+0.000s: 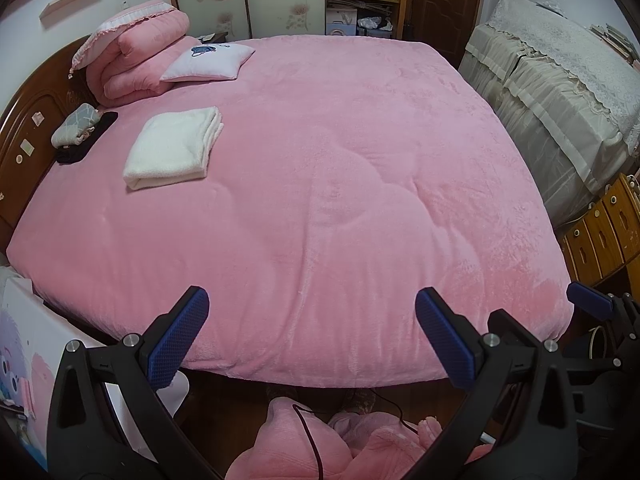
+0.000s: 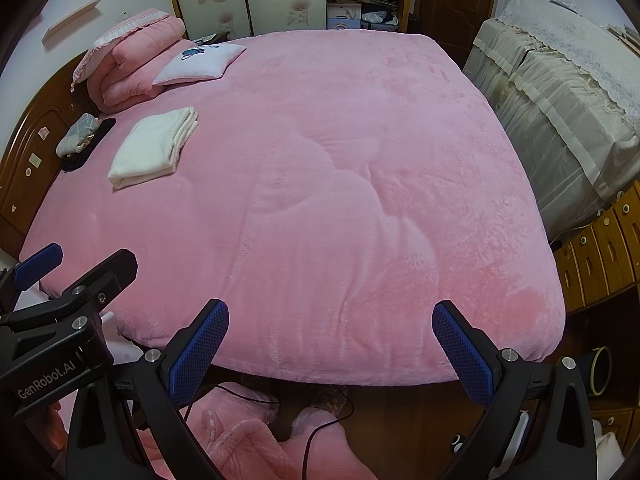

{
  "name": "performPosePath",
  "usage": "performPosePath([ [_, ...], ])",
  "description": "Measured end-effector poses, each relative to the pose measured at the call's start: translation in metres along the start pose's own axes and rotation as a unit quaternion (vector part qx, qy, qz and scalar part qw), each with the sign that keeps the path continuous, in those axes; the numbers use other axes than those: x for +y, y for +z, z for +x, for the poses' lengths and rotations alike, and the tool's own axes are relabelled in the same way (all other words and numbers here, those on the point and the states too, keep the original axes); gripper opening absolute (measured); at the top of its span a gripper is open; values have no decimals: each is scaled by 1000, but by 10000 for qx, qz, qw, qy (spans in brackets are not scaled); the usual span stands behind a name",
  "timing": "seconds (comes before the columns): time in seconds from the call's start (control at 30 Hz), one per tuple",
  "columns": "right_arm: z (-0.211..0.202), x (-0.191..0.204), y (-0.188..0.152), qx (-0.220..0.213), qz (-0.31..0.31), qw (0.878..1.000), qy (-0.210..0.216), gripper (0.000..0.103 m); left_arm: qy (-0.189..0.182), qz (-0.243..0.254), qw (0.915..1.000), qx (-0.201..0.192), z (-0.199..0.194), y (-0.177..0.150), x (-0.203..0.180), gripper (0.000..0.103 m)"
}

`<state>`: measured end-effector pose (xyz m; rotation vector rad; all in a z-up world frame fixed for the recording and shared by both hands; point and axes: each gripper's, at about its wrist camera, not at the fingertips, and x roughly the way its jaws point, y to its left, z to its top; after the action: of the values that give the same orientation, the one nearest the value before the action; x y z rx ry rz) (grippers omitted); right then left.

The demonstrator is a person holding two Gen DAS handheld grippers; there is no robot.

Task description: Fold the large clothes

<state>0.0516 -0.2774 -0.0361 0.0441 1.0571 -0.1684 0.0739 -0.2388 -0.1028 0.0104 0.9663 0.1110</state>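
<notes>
I hold both tools above the near edge of the bed [image 1: 320, 184], side by side. My left gripper [image 1: 312, 336] has its fingers spread wide with nothing between them, and my right gripper [image 2: 330, 346] is the same, wide apart and empty. One garment, a white fleecy one [image 1: 172, 148], already lies folded on the left part of the bed near the headboard [image 1: 24, 136]. What I judge to be the next piece is the pink fleece bundle [image 2: 240, 444] low in front of me, below the bed edge, with a thin dark cable [image 2: 320, 428] trailing over it; I cannot tell whether it is loose clothing or something worn. To start well, I should lower both tools, pinch two far-apart points such as shoulders, avoid the cable, and lift the piece onto the bare middle of the bed. The pink blanket is plush and slightly rumpled, so cloth will drag. A folded quilt [image 1: 136, 60] and pillow [image 1: 208, 62] sit by the headboard; covered furniture [image 1: 560, 92] stands right.
</notes>
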Motion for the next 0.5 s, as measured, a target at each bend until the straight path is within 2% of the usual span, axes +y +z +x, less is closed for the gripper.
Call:
performPosePath([
  [0.5,2,-2,2,19,-17,10000,8,103,11,-21,10000,43,2,-3,0,102],
])
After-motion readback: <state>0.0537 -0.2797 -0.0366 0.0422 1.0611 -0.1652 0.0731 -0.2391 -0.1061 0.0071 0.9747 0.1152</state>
